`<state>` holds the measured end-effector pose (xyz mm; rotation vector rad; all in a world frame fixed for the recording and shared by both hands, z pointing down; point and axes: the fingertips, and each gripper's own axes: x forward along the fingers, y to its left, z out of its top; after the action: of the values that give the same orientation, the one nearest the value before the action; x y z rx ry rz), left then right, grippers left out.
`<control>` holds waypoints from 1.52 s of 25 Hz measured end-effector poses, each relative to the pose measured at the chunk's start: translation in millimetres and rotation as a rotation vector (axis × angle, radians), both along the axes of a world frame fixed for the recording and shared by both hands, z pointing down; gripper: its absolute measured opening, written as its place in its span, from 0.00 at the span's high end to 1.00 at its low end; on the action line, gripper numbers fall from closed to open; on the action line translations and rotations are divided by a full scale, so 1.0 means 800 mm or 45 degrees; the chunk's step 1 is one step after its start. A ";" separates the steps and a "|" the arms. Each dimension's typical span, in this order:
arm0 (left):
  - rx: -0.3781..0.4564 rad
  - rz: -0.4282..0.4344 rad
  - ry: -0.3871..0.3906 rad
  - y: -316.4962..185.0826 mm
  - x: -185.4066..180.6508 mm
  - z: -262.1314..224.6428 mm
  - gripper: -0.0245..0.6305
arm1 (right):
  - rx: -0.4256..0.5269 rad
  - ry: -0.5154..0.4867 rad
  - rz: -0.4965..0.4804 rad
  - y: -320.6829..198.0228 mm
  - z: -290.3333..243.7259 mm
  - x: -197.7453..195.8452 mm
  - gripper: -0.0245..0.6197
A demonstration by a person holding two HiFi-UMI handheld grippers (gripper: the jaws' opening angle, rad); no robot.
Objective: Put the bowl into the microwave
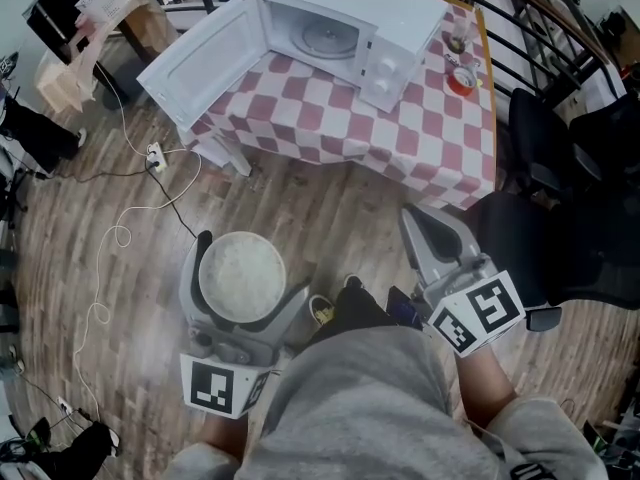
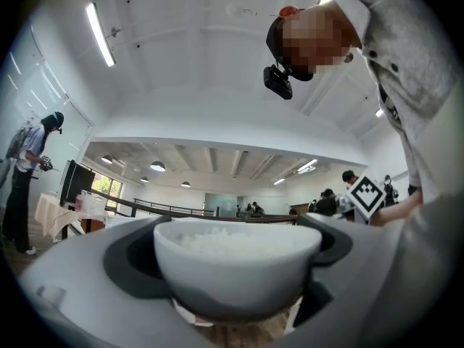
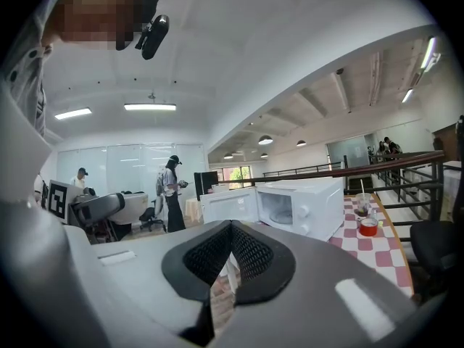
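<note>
My left gripper (image 1: 248,273) is clamped on the bowl (image 2: 237,267), its dark padded jaws cupping the smooth white sides. The bowl is round and heaped with white rice. It hangs over the wood-plank floor (image 1: 330,218), well short of the table (image 1: 420,138), which is draped in a red-and-white check cloth (image 1: 300,118). My right gripper (image 3: 230,254) is empty, its ribbed black pads pressed together. Ahead, open floor runs up to the table's near edge. A white cable (image 1: 118,236) trails at left and a black chair (image 1: 560,238) stands close at right. The white microwave (image 1: 385,13) sits on the cloth with its door (image 1: 205,58) swung wide to the left and the glass turntable (image 1: 328,36) showing inside. Each gripper's cube carries black-and-white square markers (image 1: 218,386).
</note>
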<state>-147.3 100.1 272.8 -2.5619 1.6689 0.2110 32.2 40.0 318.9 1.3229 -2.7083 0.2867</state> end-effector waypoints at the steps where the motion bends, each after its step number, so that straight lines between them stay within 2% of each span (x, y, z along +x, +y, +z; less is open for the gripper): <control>1: 0.002 0.000 0.002 0.000 -0.001 -0.001 0.14 | 0.002 0.002 0.000 0.000 -0.001 -0.001 0.97; 12: 0.026 0.010 0.002 -0.013 -0.001 -0.010 0.14 | 0.019 -0.001 -0.003 -0.011 -0.008 -0.006 0.97; 20: 0.028 0.055 -0.010 -0.049 0.000 -0.007 0.14 | 0.008 -0.008 -0.009 -0.051 -0.001 -0.015 0.97; 32: -0.038 0.124 -0.041 -0.170 -0.008 0.007 0.14 | -0.013 -0.037 0.032 -0.177 0.008 -0.035 0.97; 38: -0.031 0.152 -0.043 -0.241 -0.010 0.001 0.14 | -0.037 -0.029 0.046 -0.240 0.011 -0.036 0.97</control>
<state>-155.4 -92.3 273.8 -2.6699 1.5181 0.1539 3.2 -151.8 327.7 1.3701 -2.6903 0.3456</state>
